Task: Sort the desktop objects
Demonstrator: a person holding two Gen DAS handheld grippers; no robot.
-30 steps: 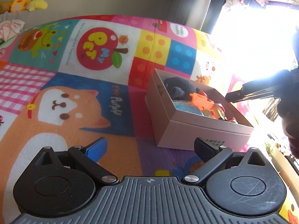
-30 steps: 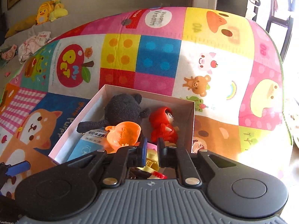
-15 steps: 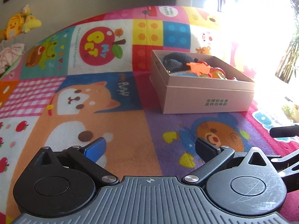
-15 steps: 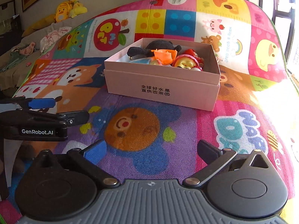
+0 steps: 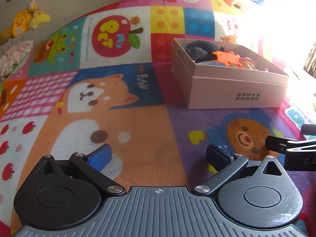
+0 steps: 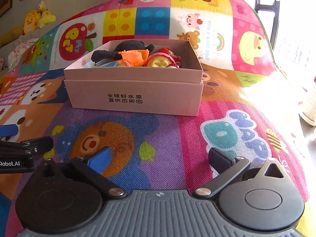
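Observation:
A pink cardboard box (image 6: 134, 96) stands on the colourful play mat (image 6: 177, 134), holding a black plush (image 6: 130, 48), an orange plastic toy (image 6: 134, 56), a red and yellow round toy (image 6: 160, 60) and other small things. My right gripper (image 6: 159, 156) hovers over the mat in front of the box, open and empty. In the left wrist view the same box (image 5: 233, 86) sits to the upper right. My left gripper (image 5: 158, 154) is also open and empty above the mat, to the left of the right one and level with it.
Yellow plush toys (image 5: 25, 19) and a heap of pale cloth (image 5: 13, 55) lie beyond the mat's far left edge. Strong window glare (image 5: 286, 19) washes out the right side. A white object (image 6: 308, 106) sits off the mat at the right.
My right gripper was shut above the box's contents, then opened wide and drew back and down to the mat in front of the box. The left gripper backed off slightly and rolled level.

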